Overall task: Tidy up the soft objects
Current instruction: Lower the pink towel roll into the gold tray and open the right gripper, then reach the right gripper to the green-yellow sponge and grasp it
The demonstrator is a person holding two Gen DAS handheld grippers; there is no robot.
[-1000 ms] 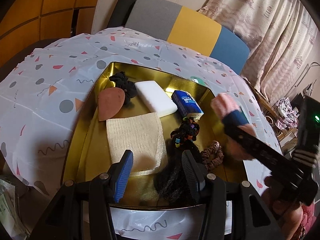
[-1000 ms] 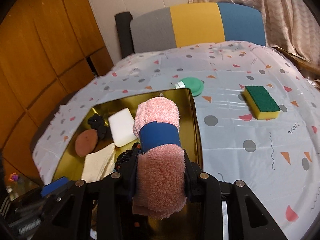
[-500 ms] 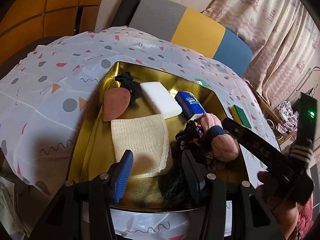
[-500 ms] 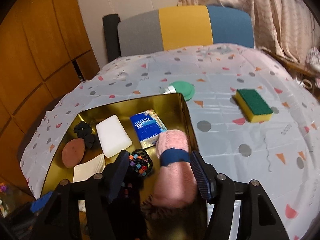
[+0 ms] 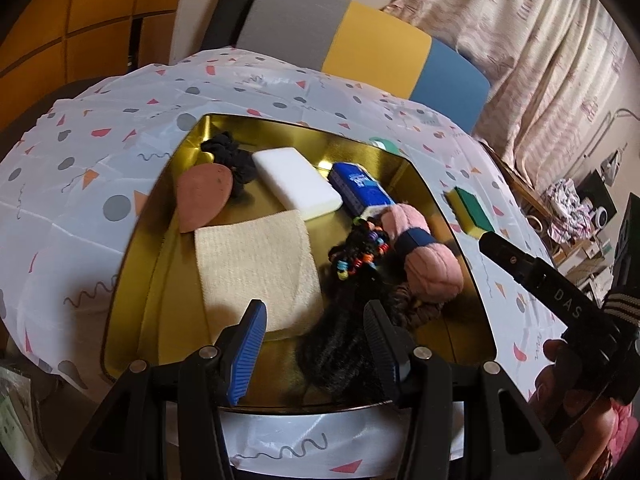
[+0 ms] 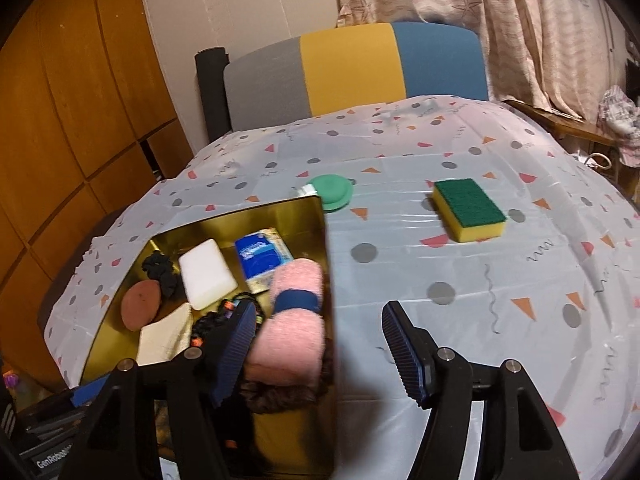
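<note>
Pink towel roll (image 6: 294,322) lay in the gold tray (image 5: 136,248).
Right tool (image 6: 318,350) gaped wide, empty; green sponge (image 6: 468,208) next, squeezed gently.

My right gripper's (image 5: 560,300) black arm carried the white letters "DAS" as seen from my left wrist. At the near left of the right wrist view, "GenRobot" ran along my left gripper's (image 6: 52,460) body. Print on the blue tissue pack (image 5: 362,194) stayed unreadable.
</note>
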